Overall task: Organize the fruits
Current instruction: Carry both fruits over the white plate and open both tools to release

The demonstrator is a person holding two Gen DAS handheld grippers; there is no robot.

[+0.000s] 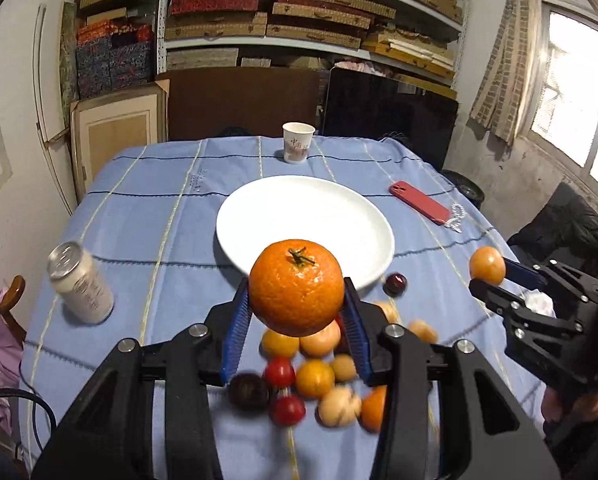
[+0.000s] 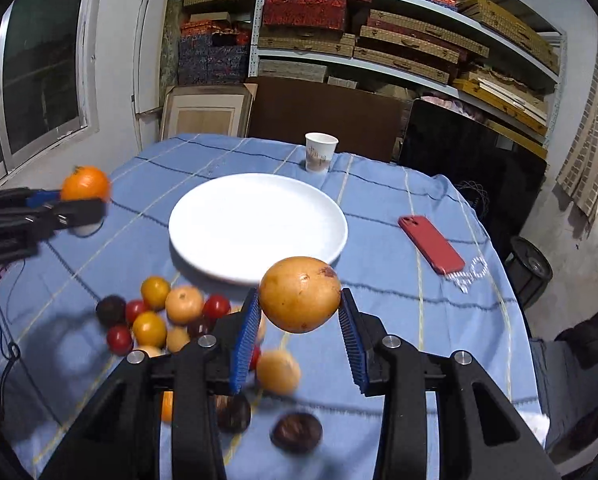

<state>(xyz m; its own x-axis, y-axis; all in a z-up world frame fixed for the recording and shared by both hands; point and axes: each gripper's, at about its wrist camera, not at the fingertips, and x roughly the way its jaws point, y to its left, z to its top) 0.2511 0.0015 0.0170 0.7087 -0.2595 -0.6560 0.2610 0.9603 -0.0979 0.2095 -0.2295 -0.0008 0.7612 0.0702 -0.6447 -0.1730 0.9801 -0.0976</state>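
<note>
My left gripper is shut on a large orange with a green stem, held above the near rim of the bare white plate. My right gripper is shut on a yellow-brown round fruit, also lifted just in front of the plate. Each view shows the other gripper from the side: the right gripper and the left gripper. A pile of small oranges, red tomatoes and dark fruits lies on the blue cloth under both grippers.
A paper cup stands behind the plate. A red phone with a bead string lies to the right. A white can stands at the left. Shelves of boxes fill the back wall.
</note>
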